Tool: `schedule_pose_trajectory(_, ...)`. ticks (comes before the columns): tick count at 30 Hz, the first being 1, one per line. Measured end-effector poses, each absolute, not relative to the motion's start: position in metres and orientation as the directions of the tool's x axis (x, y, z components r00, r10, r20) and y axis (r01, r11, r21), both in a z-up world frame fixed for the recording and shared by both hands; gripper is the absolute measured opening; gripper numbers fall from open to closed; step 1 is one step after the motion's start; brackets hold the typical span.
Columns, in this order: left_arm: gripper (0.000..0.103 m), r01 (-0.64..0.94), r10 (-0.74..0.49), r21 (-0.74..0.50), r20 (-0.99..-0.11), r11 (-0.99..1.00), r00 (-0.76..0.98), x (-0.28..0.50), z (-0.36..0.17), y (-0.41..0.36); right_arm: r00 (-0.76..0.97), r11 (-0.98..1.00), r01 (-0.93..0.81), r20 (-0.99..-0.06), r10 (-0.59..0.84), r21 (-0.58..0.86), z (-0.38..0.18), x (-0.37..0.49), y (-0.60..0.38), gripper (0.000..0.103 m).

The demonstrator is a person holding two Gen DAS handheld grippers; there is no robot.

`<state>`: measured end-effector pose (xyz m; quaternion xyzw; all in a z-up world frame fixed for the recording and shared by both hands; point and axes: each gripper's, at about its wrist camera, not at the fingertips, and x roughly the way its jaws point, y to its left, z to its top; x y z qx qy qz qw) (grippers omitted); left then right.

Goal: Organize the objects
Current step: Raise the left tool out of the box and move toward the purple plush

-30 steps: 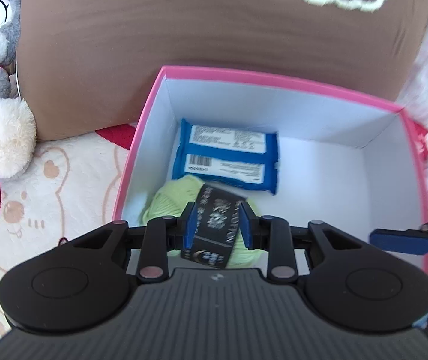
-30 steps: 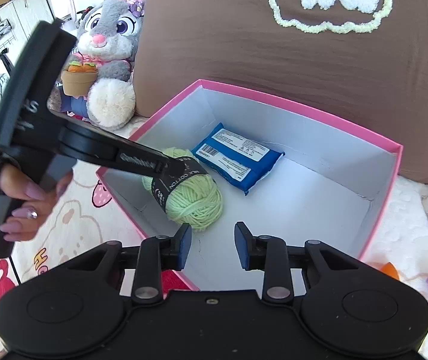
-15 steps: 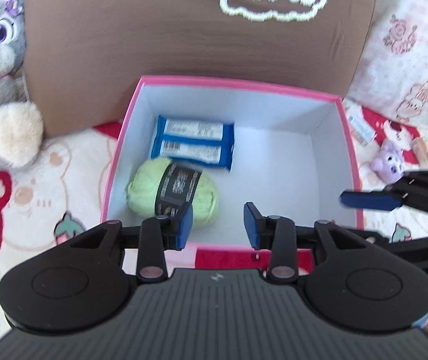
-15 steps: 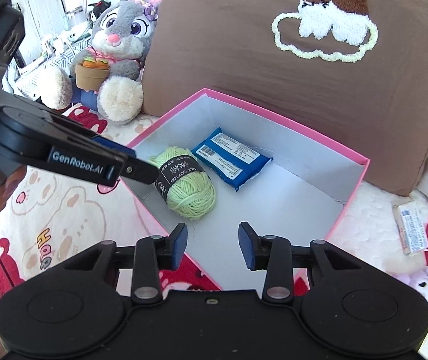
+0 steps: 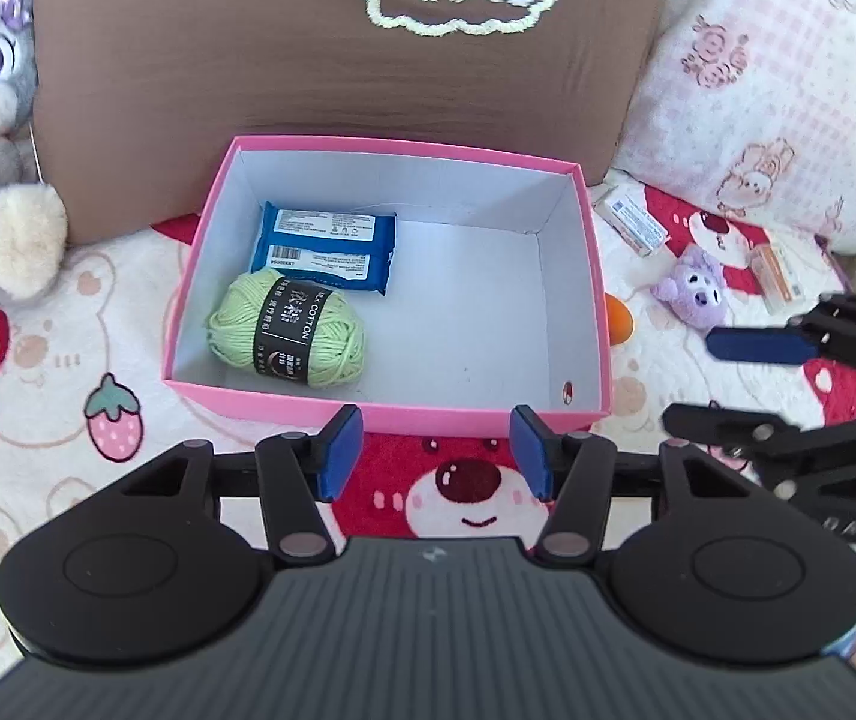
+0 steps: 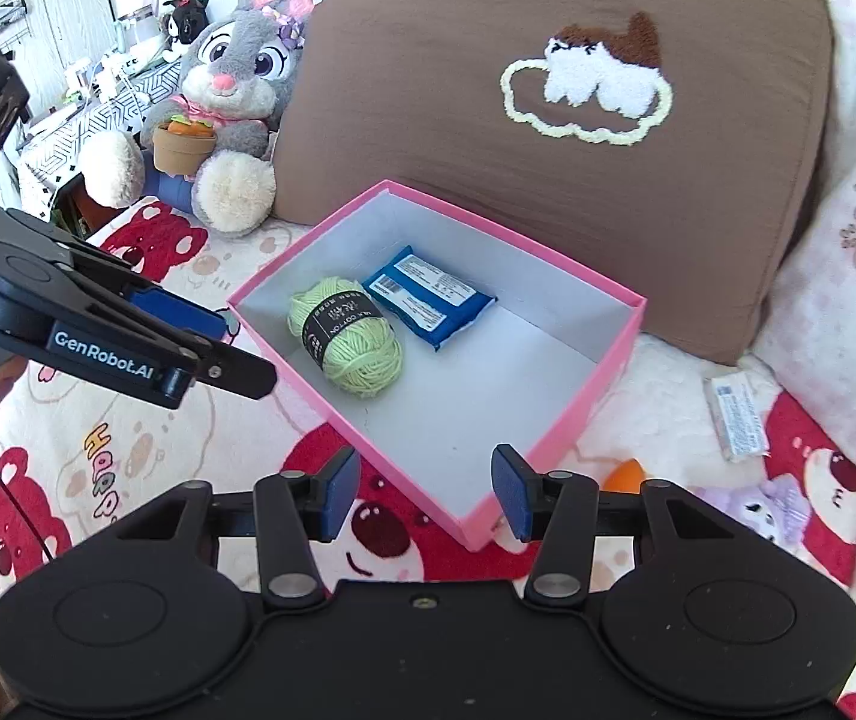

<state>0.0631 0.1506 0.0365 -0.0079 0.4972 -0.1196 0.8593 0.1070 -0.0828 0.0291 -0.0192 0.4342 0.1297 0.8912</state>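
Note:
A pink box with a white inside lies on the bear-print blanket. In its left part rest a green yarn ball with a black band and a blue wipes pack. My left gripper hangs above the box's near wall, its jaws opening with nothing between them. My right gripper hovers over the box's near corner, jaws also opening and empty. Each gripper shows at the edge of the other's view.
A brown cushion stands behind the box, a grey rabbit plush to its left, a pink pillow to its right. A white packet, purple plush toy, orange ball and orange packet lie right of the box.
My left gripper let go of the yarn ball, which now lies in the box, then rose and drew back. Both grippers' jaws have widened and both hands have lifted away.

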Motion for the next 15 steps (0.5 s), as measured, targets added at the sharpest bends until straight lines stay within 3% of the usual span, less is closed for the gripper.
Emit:
schedule_pose_trajectory(5, 0.060, 0.261, -0.215, -0.092, -0.842, 0.961, 0.495, 0.042, 0.053, 0.129, 0.596, 0.967, -0.244, -0.775, 0.210, 0.073, 0.048, 0.086, -0.096, 0.057)
schedule_pose_trajectory(15, 0.062, 0.389, -0.290, -0.093, -0.825, 0.917, 0.486, 0.007, 0.071, 0.081, 0.615, 0.968, -0.249, -0.769, 0.175, 0.022, 0.069, 0.040, -0.123, 0.063)
